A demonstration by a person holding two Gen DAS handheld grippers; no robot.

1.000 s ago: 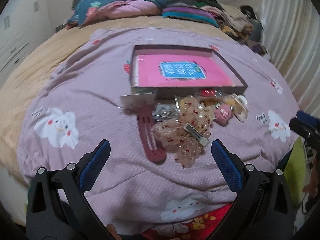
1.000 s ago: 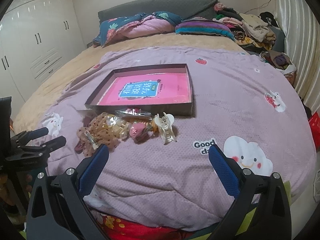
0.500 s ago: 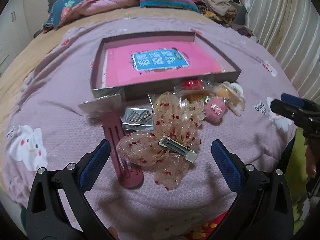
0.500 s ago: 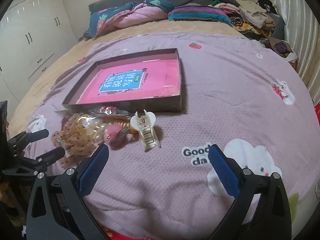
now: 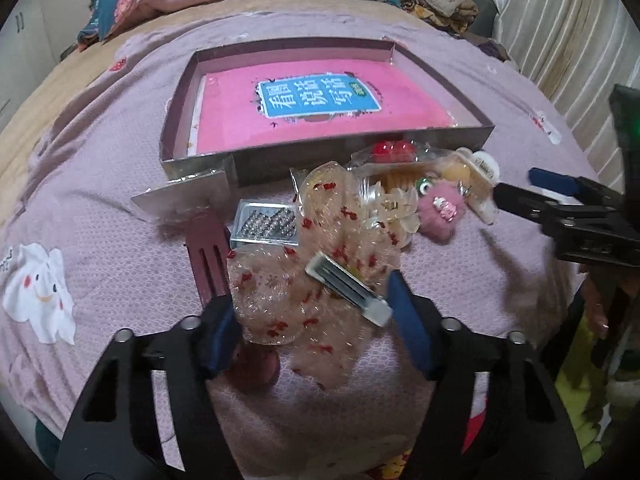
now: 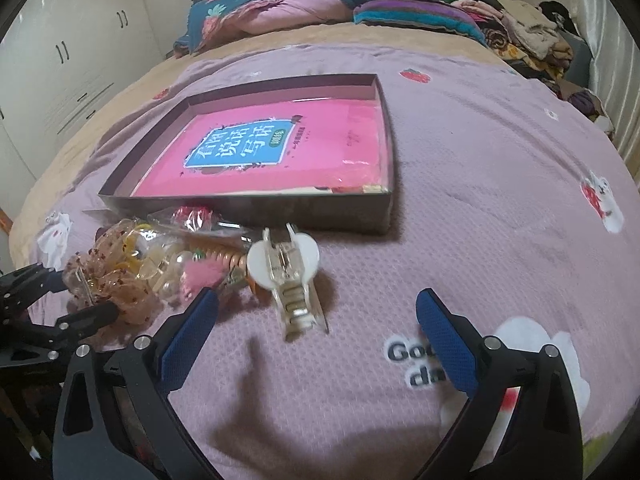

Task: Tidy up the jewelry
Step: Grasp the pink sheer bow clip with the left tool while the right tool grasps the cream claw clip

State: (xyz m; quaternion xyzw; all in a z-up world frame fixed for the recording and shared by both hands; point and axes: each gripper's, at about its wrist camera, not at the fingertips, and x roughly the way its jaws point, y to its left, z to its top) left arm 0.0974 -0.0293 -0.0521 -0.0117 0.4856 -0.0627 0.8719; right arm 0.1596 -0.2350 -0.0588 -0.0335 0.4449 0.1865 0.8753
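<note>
A pile of hair accessories lies on the purple bedspread in front of a shallow grey box holding a pink book. My left gripper has its jaws partly closed around the sheer red-dotted bow clip with a metal clasp; whether they pinch it is unclear. A maroon comb lies under its left side. My right gripper is open, with the white claw clip just ahead of its fingers. A pink pom-pom and bagged pieces lie between.
A rhinestone clip card and a silver card lie left of the pile. Folded quilts and clothes are stacked at the bed's head. White wardrobes stand to the left; a curtain hangs on the right.
Both grippers moved forward and down toward the pile. The left jaws narrowed around the bow clip. The right gripper came close to the white claw clip, still open.
</note>
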